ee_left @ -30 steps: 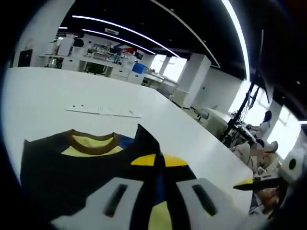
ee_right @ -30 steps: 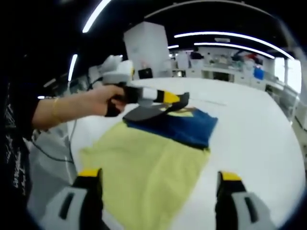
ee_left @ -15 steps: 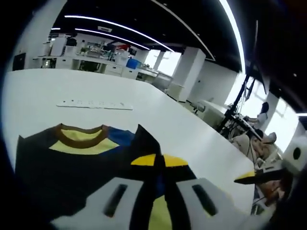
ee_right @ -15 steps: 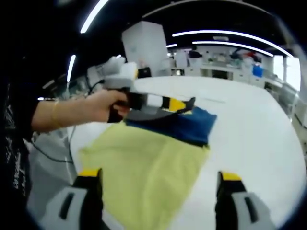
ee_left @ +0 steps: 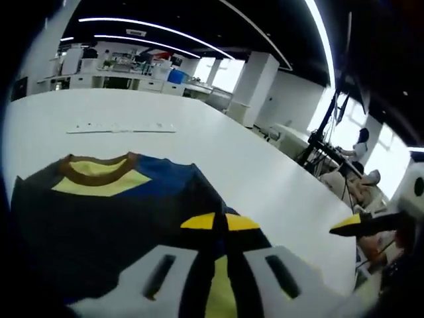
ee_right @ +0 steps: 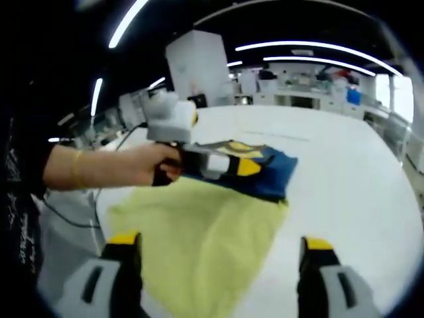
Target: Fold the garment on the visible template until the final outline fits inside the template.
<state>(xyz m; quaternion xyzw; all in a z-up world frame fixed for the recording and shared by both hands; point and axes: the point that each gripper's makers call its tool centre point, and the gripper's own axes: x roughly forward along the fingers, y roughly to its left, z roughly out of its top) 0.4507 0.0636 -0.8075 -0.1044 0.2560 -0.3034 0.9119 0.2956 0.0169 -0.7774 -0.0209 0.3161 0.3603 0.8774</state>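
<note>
Garment (ee_right: 218,218), yellow body with navy collar end, spread on white table (ee_right: 358,199); left gripper (ee_left: 215,228) jaws pinched on a dark fold beside the collar, likely to carry it across; right gripper (ee_right: 215,248) jaws spread, hovering over the hem, holding nothing.

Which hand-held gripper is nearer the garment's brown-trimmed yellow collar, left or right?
Left. The left hand-held gripper is shut on the dark blue and yellow garment beside the brown-trimmed yellow collar. The right hand-held gripper hovers open over the yellow end, far from it.
</note>
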